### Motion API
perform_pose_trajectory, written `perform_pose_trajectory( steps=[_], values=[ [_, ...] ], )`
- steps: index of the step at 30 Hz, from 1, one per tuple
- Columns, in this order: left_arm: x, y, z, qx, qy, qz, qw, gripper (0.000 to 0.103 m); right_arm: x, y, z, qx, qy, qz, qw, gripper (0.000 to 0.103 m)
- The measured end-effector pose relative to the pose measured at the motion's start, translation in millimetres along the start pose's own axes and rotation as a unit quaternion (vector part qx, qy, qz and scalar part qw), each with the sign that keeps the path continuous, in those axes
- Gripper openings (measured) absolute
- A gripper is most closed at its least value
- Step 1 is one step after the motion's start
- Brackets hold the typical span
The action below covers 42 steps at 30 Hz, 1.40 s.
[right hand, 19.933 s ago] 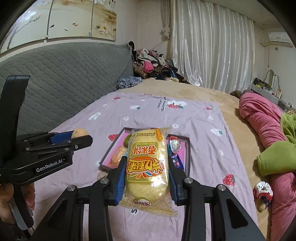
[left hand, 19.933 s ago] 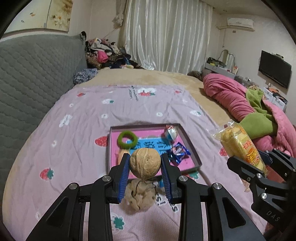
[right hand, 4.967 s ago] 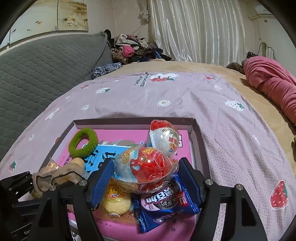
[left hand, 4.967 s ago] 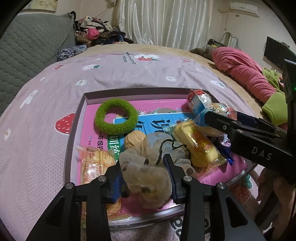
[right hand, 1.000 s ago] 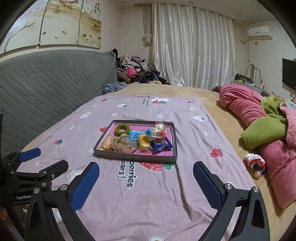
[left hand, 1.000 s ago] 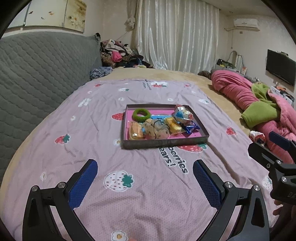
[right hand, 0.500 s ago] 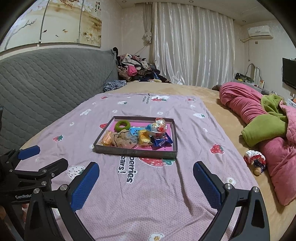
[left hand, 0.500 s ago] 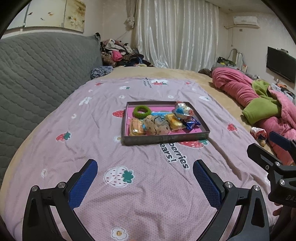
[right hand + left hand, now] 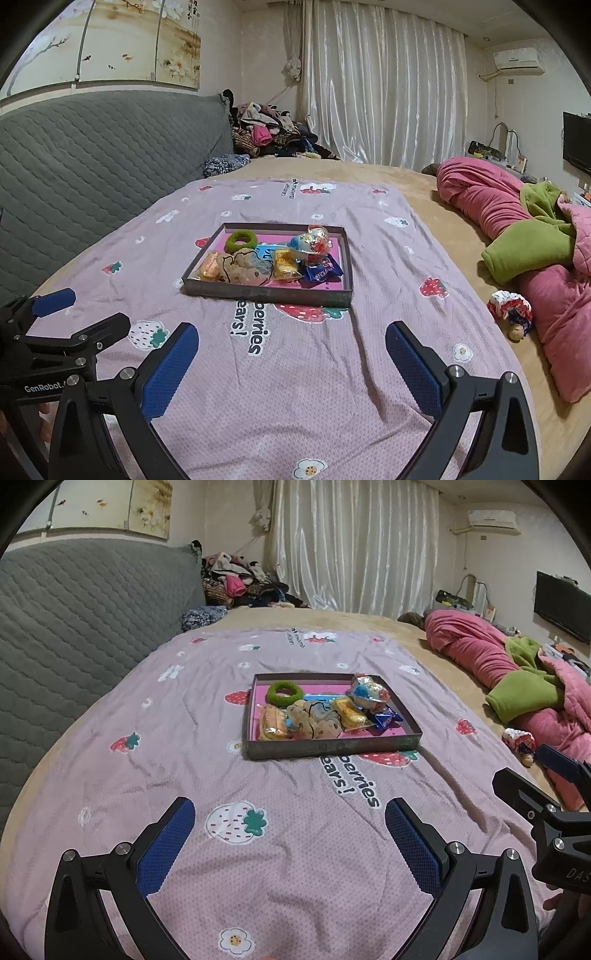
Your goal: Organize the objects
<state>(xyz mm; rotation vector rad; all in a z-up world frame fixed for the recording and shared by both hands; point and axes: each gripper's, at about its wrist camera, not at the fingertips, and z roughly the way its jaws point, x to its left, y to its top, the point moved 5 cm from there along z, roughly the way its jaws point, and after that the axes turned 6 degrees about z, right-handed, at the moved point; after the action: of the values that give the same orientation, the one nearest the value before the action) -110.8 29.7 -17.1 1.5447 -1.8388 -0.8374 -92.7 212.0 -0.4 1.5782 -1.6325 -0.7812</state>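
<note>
A shallow dark tray (image 9: 332, 746) with a pink floor lies on the lilac strawberry sheet; it also shows in the right wrist view (image 9: 266, 291). In it lie a green ring (image 9: 284, 693), a beige scrunchie (image 9: 314, 722), a yellow snack pack (image 9: 350, 713), an orange snack pack (image 9: 272, 726), a blue candy wrapper (image 9: 322, 273) and a foil-wrapped egg (image 9: 309, 243). My left gripper (image 9: 290, 843) is open and empty, well short of the tray. My right gripper (image 9: 291, 365) is open and empty, also short of the tray.
A grey quilted headboard (image 9: 74, 620) runs along the left. A rolled pink and green blanket (image 9: 517, 229) lies at the right. A small doll (image 9: 511, 308) lies on the tan bedding beside the sheet. A pile of clothes (image 9: 269, 136) sits at the far end.
Both grippers have drawn a little closer to the tray over the last second, and stay open and empty. Five seconds ago they held the scrunchie and the foil egg over the tray.
</note>
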Motion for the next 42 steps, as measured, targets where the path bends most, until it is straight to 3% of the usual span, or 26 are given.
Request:
perform_pose_trajectory(
  steps=[42],
  values=[
    [-5.5, -36.9, 40.6, 0.026, 0.004, -0.001, 0.9996, 0.103, -17.4, -44.5, 40.7, 0.038, -0.009, -0.002, 0.999, 0.102]
  ],
)
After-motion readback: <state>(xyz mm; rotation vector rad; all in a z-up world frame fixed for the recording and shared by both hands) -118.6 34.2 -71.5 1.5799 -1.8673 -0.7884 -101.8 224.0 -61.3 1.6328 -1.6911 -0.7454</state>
